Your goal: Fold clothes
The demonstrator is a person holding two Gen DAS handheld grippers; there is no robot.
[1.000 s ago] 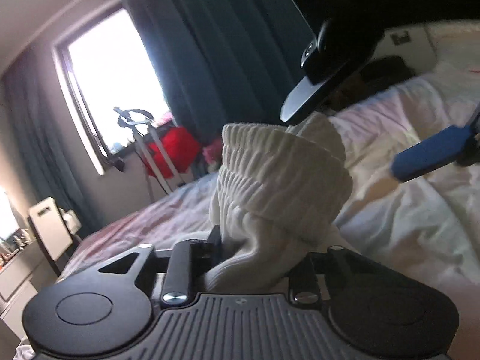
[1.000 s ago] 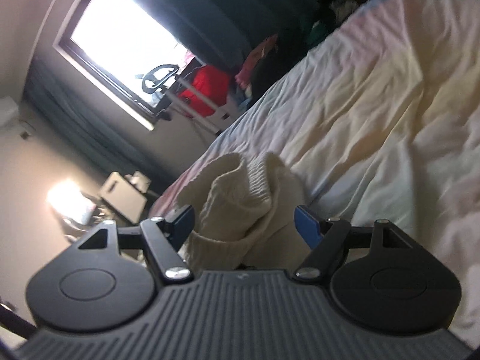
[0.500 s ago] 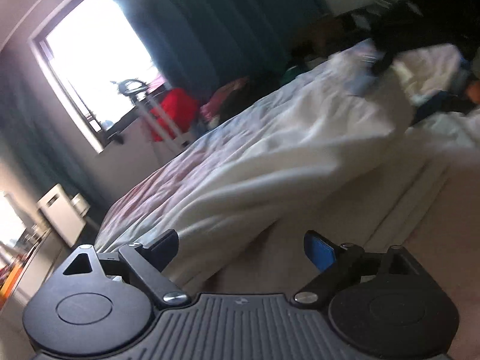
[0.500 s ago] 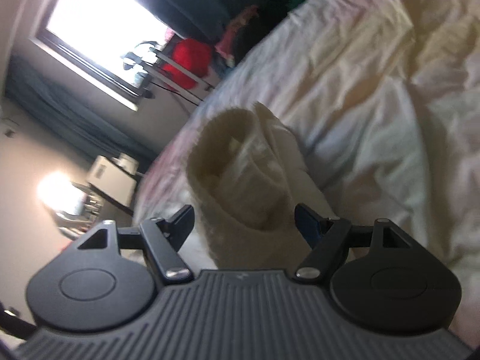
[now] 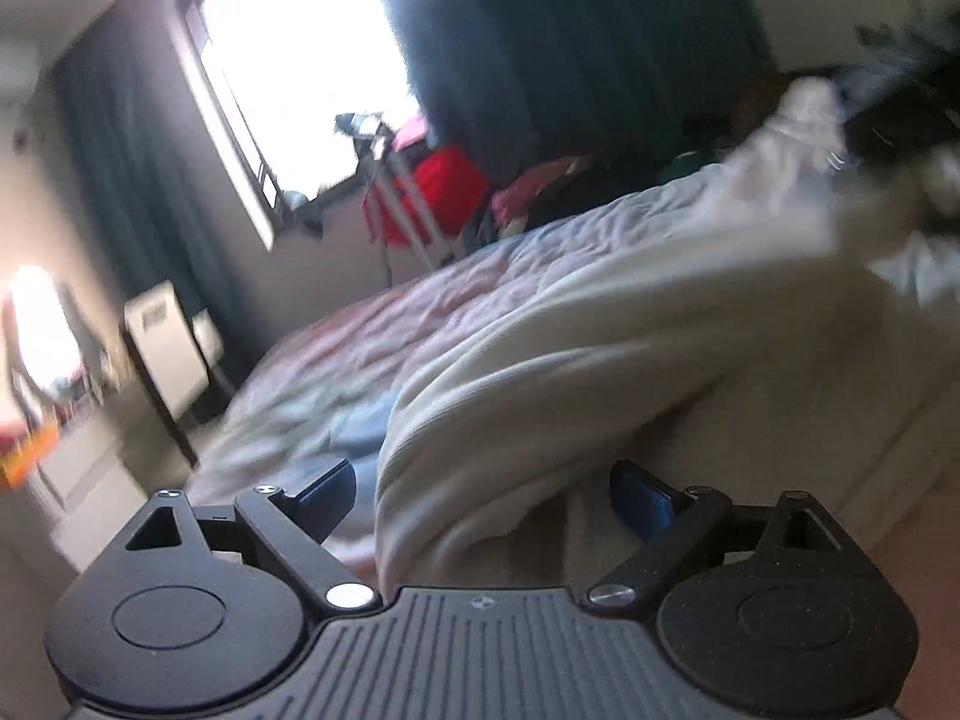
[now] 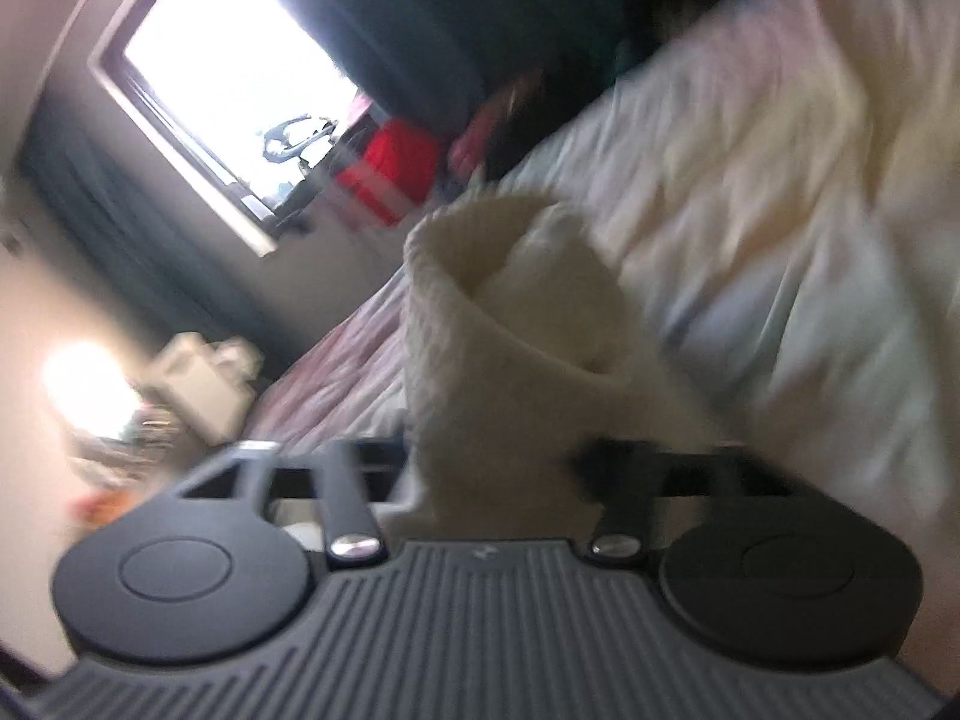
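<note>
Socks [image 6: 510,348]: one rolled pair | right tongs [image 6: 498,468]: clamped on it | left tongs [image 5: 483,495]: spread, holding nothing | bed [image 5: 600,276]: one

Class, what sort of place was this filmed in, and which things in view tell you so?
Most likely a bedroom at home: a bed with rumpled bedding, dark curtains beside a window, and clothes piled past the bed.

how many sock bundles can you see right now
1. A white rolled sock bundle sits between the closed fingers of the right gripper, above the bed. The left gripper is open and empty. Others may be hidden by blur.
</note>
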